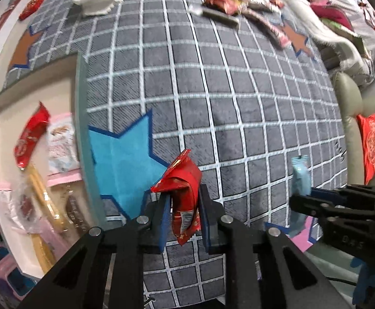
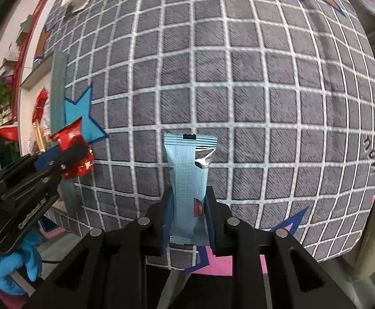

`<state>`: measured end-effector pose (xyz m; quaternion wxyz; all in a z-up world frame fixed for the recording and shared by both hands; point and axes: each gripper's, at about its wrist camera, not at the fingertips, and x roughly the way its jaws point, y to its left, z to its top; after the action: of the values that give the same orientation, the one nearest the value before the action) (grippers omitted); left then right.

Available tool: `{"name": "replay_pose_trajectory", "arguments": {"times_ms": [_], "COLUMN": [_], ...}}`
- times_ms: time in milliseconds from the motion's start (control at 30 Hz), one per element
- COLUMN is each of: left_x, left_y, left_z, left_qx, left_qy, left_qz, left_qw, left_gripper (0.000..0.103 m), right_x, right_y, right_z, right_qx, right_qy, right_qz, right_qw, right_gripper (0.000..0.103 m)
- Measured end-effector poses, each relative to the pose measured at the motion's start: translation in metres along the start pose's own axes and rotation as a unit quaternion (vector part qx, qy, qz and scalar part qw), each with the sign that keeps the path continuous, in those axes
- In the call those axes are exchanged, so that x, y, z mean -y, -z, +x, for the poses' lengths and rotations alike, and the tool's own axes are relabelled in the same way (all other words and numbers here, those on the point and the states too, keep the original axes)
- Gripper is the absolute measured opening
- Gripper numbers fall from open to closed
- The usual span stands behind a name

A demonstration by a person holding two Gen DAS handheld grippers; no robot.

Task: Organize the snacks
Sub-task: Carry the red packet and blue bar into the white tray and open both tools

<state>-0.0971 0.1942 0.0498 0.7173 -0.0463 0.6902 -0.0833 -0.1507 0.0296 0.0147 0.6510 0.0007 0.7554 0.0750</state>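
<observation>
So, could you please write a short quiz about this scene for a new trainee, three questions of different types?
1. True or false: the left gripper is shut on a red snack packet.
2. Multiple choice: what does the right gripper hold? A) a green bag B) a light blue snack packet C) nothing
3. Fill in: the box that already contains snacks is at the ____ edge of the checked blanket in the left wrist view.

Key: 1 true; 2 B; 3 left
</observation>
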Motion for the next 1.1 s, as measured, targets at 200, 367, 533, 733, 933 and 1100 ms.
{"name": "replay_pose_trajectory", "arguments": {"times_ms": [200,367,533,733,933,1100], "left_x": [-0.025,-0.063,-0.098,-0.148,-0.183,-0.197], "left_y": [0.009,0.014,0.017,0.024,0.032,0.034], "left_z": [-0.023,-0.047,-0.063,-0.070,-0.064,-0.051], "left_qx": [0.031,0.056,0.074,0.078,0.067,0.047], "left_qy": [0.000,-0.005,-0.020,-0.042,-0.052,-0.050], "left_qz": [-0.024,-0.057,-0.090,-0.131,-0.158,-0.168], "left_qw": [0.9992,0.9968,0.9930,0.9874,0.9838,0.9834], "left_gripper": [0.022,0.022,0.022,0.022,0.022,0.022], "right_x": [-0.037,-0.081,-0.132,-0.188,-0.233,-0.257], "right_y": [-0.020,-0.031,-0.040,-0.053,-0.061,-0.068], "right_z": [-0.014,-0.023,-0.025,-0.022,-0.007,0.013], "right_qx": [0.007,0.018,0.024,0.021,0.010,-0.005], "right_qy": [-0.019,-0.021,-0.023,-0.027,-0.030,-0.028], "right_qz": [-0.050,-0.093,-0.138,-0.182,-0.218,-0.232], "right_qw": [0.999,0.995,0.990,0.983,0.976,0.972], "right_gripper": [0.025,0.025,0.025,0.025,0.025,0.025]}}
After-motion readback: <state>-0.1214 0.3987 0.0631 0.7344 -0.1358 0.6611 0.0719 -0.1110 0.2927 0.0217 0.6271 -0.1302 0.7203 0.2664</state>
